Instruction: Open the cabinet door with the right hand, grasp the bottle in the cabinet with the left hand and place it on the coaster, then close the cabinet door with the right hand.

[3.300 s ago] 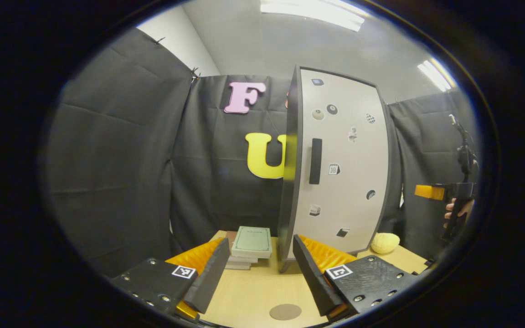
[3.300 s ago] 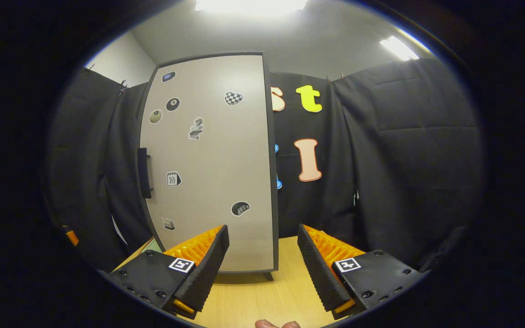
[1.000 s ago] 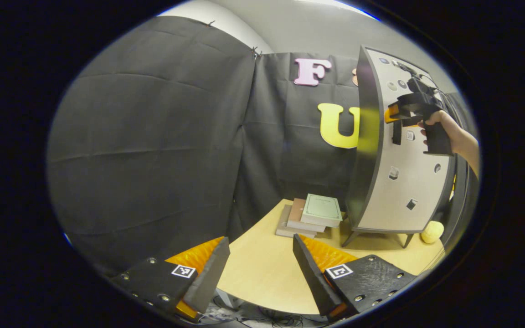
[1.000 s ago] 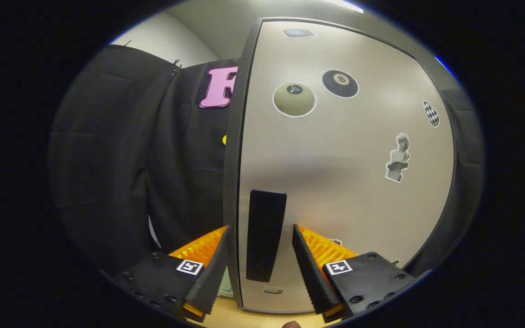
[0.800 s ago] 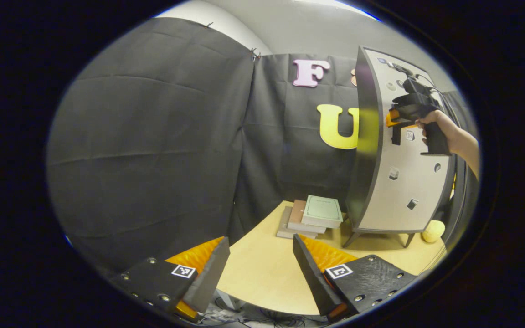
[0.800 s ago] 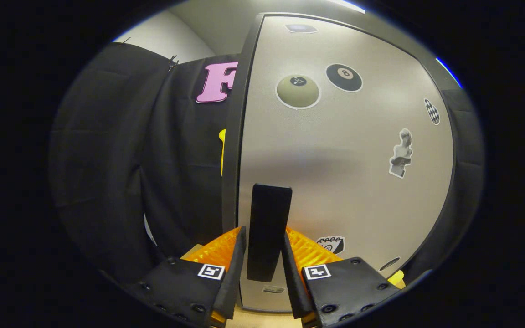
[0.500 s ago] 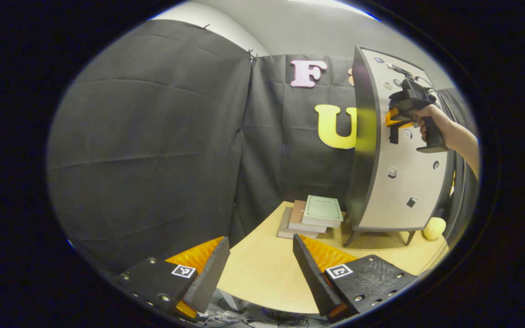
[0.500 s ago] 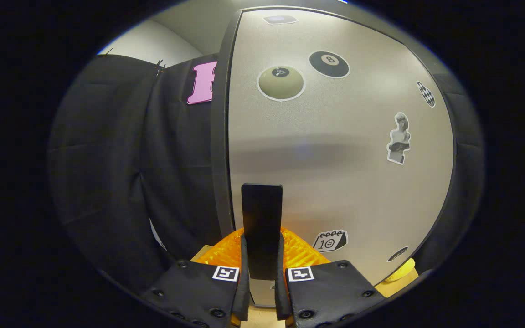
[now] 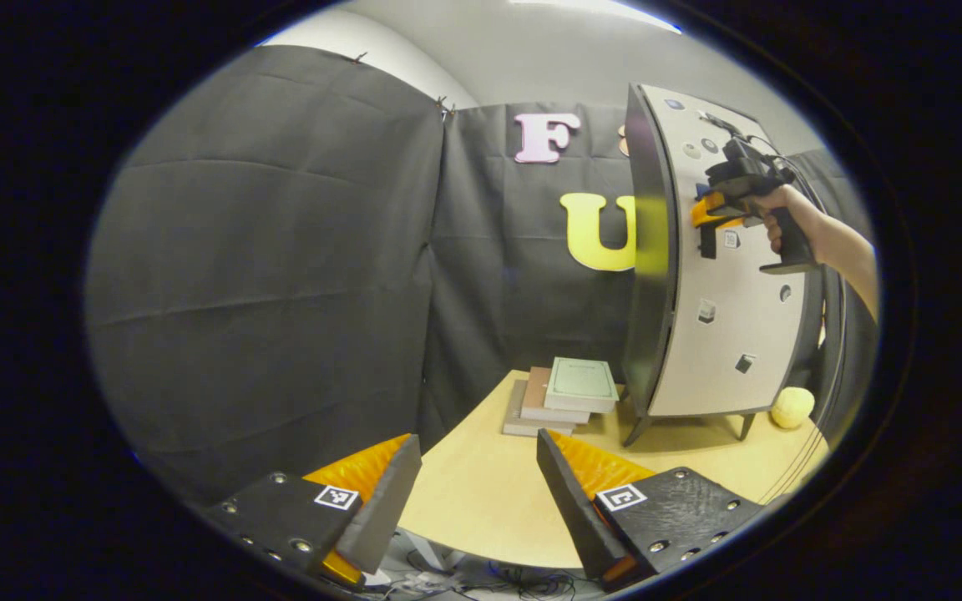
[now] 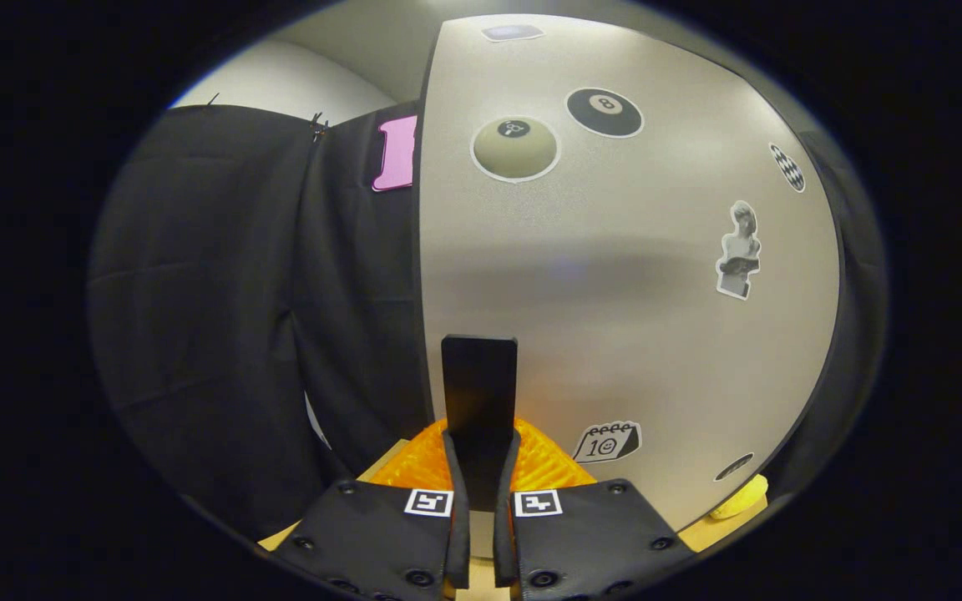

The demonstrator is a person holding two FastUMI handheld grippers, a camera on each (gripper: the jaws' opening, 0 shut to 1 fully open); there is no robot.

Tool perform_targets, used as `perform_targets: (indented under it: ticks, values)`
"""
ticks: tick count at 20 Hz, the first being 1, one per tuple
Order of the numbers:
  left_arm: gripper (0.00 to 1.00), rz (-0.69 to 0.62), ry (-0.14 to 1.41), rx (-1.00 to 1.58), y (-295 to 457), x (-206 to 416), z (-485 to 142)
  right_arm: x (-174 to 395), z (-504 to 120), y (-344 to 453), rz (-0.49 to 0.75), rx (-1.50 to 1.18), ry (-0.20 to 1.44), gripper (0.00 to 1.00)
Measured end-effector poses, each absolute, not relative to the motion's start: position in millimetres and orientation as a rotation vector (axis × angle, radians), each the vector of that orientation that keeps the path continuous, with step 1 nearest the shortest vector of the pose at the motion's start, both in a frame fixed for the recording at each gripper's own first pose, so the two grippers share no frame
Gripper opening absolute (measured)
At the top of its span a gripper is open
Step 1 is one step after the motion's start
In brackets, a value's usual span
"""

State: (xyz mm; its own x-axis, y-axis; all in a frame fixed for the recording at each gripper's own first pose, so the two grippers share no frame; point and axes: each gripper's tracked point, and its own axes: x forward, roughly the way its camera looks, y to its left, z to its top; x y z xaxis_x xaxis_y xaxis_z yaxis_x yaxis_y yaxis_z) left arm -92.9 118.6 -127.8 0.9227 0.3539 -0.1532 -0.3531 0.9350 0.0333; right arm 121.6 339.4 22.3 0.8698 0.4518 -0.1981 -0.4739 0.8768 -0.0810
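**Right Gripper Clamped on Door Handle; Door Not Yet Swung Open**

The right gripper (image 10: 478, 467) had closed from a wide-open stance a second before, and both fingers now pressed the black handle (image 10: 478, 392) of the cabinet door (image 10: 631, 275). In the left gripper view, the right gripper (image 9: 711, 209) and the hand (image 9: 782, 221) holding it sat against the handle on the door (image 9: 723, 275). The door appeared at most barely cracked; the bottle remained hidden inside the cabinet.

The left gripper (image 9: 477, 484) hung with fingers spread and empty, above the near edge of the table (image 9: 481, 501), well apart from the cabinet. A stack of books (image 9: 569, 394) lay just beside the cabinet's left foot.

The grip being secured, the pull likely came next.
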Motion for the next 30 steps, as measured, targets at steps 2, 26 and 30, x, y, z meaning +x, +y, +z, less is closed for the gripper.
perform_targets:
  ticks: [2, 26, 30]
  values:
    - [0.85, 0.353, 0.16, -0.005, 111, -98, -128, 119, 22, 338, 0.514, -0.131, 0.176, 0.13]
    - [0.88, 0.239, 0.106, 0.041, 25, -112, -104, 107, 23, 300, 0.654, -0.043, 0.159, 0.13]
    - [0.87, 0.198, 0.115, 0.023, 15, -99, -108, 101, 24, 285, 0.621, -0.025, 0.155, 0.15]
